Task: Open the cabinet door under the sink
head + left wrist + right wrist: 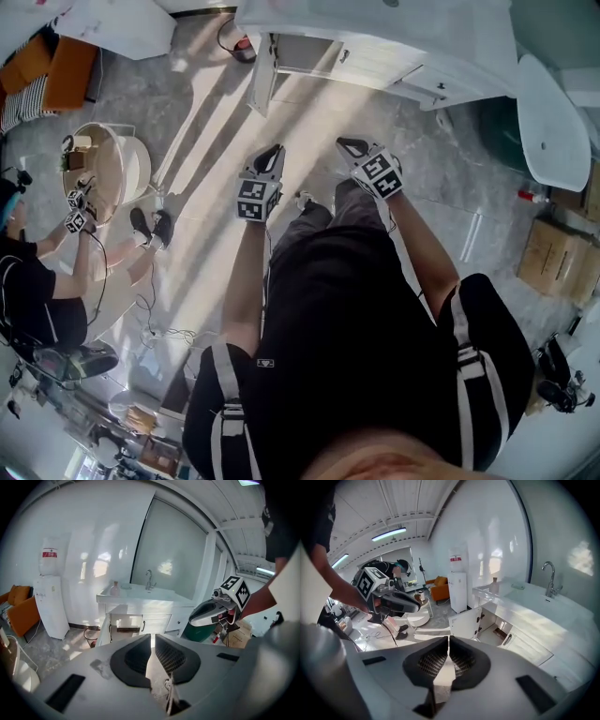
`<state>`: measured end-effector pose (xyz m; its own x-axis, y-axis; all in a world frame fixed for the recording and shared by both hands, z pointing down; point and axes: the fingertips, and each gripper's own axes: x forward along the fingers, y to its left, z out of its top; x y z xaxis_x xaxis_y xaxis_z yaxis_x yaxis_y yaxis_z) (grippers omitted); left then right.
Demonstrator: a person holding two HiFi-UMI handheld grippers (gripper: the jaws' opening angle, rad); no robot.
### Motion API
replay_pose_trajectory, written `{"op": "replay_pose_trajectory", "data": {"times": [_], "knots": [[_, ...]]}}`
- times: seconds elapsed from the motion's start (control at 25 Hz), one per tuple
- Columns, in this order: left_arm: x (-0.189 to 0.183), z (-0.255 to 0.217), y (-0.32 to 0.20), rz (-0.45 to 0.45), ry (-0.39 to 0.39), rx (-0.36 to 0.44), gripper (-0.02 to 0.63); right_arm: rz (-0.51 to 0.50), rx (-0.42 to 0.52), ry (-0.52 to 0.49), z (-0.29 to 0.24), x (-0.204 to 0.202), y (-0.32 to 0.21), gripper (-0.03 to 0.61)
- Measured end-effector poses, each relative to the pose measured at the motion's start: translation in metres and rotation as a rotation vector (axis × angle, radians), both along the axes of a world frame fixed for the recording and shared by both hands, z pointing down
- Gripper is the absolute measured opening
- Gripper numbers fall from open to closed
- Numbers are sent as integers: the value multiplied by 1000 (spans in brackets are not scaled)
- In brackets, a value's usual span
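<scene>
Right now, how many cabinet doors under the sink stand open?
1: the left door, swung wide toward the room. The door beside it is shut.

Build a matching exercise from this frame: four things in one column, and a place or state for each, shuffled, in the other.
Things
1. cabinet door
2. water dispenser
3. faucet
4. left gripper

Places or states
A. jaws together, nothing held
B. swung open
C. standing on the floor, to one side of the vanity
D. mounted on the countertop

Pairs: 1-B, 2-C, 3-D, 4-A
</scene>
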<state>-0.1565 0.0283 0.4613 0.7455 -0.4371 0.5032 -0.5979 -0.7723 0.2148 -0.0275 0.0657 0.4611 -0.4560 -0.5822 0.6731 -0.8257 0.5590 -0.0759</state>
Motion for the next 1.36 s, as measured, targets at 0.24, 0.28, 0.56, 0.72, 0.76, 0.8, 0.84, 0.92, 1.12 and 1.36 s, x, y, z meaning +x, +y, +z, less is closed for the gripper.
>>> {"op": "replay_pose_trajectory", "data": {"times": [0.24,0.28,0.56,0.72,0.76,0.8,0.84,0.92,1.12,1.36], "knots": [[6,-30,23,23,48,-6,35,-6,4,11,-17,4,23,66],[6,-36,22,22,54,-1,35,-4,7,12,-20,3,23,66],[2,-54,32,21,79,10,35,-1,17,19,-27,-5,29,66],[-9,-56,36,-9,89,4,35,-10,30,14,-32,-10,31,66],[-11,-57,36,-16,91,1,35,-12,34,14,-33,-10,32,66],[-12,-58,36,-22,94,1,35,-13,37,13,-34,-10,31,66],[-13,-59,36,-26,98,3,35,-13,41,14,-35,-9,30,66],[-13,-60,35,-29,98,8,35,-9,45,13,-37,-6,28,66],[-10,-61,35,-36,88,12,35,-13,48,9,-39,-2,28,66],[4,-69,31,-66,87,23,35,-46,37,14,-39,12,32,66]]}}
